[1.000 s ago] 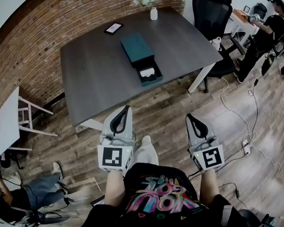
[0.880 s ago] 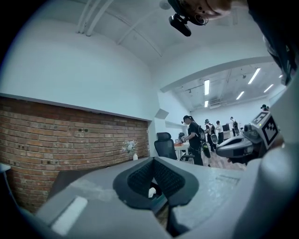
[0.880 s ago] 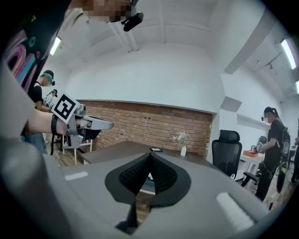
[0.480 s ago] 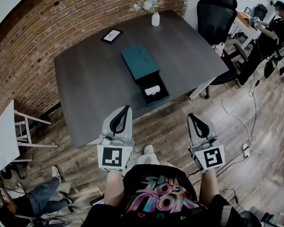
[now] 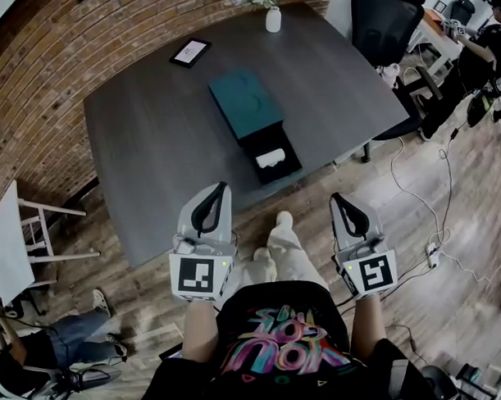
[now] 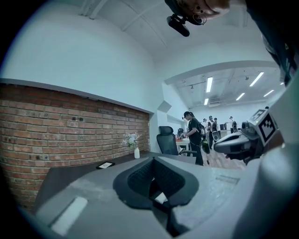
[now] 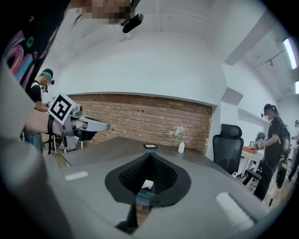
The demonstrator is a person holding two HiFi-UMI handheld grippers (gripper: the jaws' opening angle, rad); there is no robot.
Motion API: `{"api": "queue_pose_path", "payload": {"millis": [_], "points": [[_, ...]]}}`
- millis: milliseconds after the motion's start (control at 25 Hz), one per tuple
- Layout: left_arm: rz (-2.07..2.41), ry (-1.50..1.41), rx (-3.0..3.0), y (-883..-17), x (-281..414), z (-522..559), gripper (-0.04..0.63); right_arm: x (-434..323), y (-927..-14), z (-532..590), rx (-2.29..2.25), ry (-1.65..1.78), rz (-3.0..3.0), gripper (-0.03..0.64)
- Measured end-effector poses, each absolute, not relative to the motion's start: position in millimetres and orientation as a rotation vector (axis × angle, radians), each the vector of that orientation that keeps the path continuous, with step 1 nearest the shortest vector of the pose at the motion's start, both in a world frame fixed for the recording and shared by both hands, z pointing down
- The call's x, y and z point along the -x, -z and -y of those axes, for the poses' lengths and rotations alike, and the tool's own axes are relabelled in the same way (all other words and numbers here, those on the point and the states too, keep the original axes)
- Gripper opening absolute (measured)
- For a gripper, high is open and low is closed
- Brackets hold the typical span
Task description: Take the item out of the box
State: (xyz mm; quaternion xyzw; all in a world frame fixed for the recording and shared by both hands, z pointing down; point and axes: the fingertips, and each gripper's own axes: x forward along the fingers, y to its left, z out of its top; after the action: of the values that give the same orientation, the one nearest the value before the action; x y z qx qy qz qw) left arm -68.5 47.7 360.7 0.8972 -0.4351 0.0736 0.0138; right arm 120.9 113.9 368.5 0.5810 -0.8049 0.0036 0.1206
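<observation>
A teal box [image 5: 245,101] lies on the dark grey table [image 5: 150,133]. Its black drawer [image 5: 272,157] is pulled out toward me, and a white item [image 5: 270,159] rests inside it. Both grippers hang over the wooden floor, short of the table's near edge. My left gripper [image 5: 224,187] is shut with nothing in it. My right gripper [image 5: 334,198] is likewise shut and empty. In the right gripper view the white item [image 7: 147,185] and the teal box [image 7: 144,199] show through the gap behind the closed tips. The left gripper view also shows the white item [image 6: 160,198] that way.
A white vase with flowers [image 5: 272,20] and a small framed tablet [image 5: 189,51] sit at the table's far side. A black office chair [image 5: 388,18] stands at the right corner. A white stand [image 5: 14,236] and a seated person [image 5: 67,341] are at left. Cables [image 5: 436,230] lie at right.
The table and the box have come nearer and lower in the head view as I stepped toward them. Both grippers stay shut and level in front of me.
</observation>
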Motion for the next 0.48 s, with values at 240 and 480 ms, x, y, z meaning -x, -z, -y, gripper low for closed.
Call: {"api": "queue_pose_path", "payload": {"millis": [240,480], "points": [[1.381,-0.233,-2.743,-368.0,62.4,-17.1,-0.002,-126.8,-373.0,-76.0,-1.667,-0.017,2.373,0.000],[1.403,-0.231,-2.741,-365.1,50.1,33.1,-0.002,-133.7,-371.9,-15.9,-1.634,-0.019,2.414,0.000]]}}
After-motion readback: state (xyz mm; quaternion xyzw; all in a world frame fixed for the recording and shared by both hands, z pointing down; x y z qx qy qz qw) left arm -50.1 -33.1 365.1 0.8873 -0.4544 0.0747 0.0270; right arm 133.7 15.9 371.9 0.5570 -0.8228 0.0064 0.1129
